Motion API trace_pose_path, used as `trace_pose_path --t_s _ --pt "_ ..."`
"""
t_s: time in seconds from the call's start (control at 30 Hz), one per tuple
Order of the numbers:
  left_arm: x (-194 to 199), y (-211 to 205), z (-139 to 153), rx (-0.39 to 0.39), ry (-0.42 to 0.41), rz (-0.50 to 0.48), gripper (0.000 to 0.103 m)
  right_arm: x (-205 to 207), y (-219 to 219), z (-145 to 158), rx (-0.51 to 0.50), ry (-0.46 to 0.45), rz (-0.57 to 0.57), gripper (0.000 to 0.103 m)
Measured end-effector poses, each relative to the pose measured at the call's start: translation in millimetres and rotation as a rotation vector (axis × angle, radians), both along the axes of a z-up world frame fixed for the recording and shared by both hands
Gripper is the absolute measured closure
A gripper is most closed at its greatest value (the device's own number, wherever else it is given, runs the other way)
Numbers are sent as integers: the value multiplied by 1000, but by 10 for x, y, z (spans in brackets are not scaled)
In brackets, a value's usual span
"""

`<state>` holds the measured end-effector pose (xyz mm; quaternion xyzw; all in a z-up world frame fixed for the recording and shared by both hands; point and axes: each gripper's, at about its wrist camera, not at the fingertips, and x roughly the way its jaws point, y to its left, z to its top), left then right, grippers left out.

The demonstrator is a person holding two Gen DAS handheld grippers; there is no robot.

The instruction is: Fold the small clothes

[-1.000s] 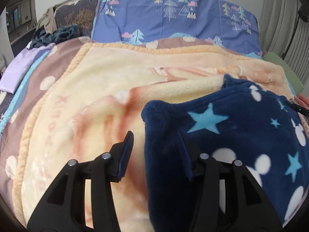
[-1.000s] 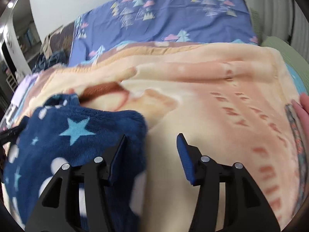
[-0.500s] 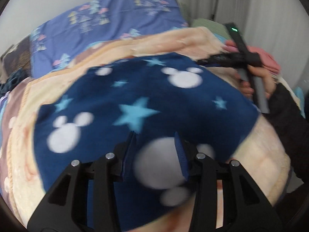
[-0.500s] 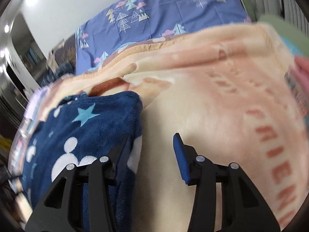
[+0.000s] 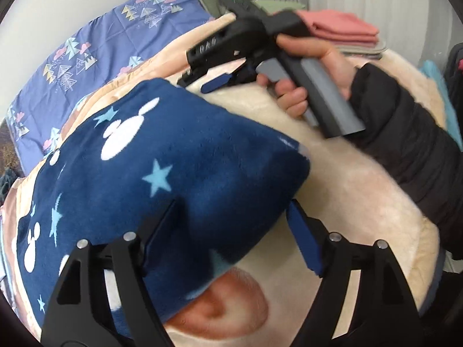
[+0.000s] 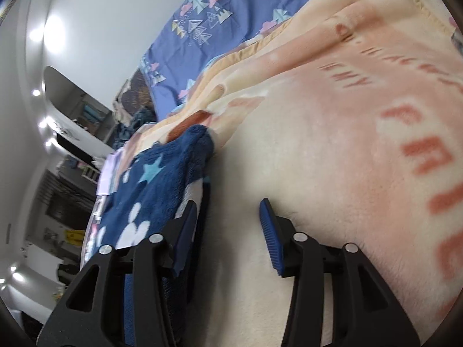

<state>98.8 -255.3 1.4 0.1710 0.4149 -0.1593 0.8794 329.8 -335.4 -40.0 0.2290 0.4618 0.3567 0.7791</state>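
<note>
From the left wrist, the left hand-held gripper (image 5: 231,231) is spreading its jaws wide, released, over the folded navy fleece garment with stars and white mouse heads (image 5: 173,156), whose edge lies between them on the peach plush blanket (image 5: 347,202). Beyond, a hand (image 5: 312,66) holds the right hand-held gripper (image 5: 202,84).

From the right wrist, those jaws open slightly, half spread over bare blanket, the garment just left; contact there is unclear.
</note>
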Motion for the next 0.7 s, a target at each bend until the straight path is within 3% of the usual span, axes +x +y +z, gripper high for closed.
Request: trace_pose_path --t_s 0.13,0.47,0.57,0.67,0.7 --pt "71 -98 -16 8 8 24 24 -39 4 5 24 4 28 54" --pt "246 -454 -169 126 -33 -4 19 -88 227 -17 -2 13 140 54" --pt "297 -458 -128 98 -69 1 19 -63 251 -43 56 32 172 54" --pt "335 -408 -64 62 -92 8 28 -52 290 -54 141 47 203 54" --pt "333 -390 -43 49 -102 14 39 -51 298 -49 160 45 194 54"
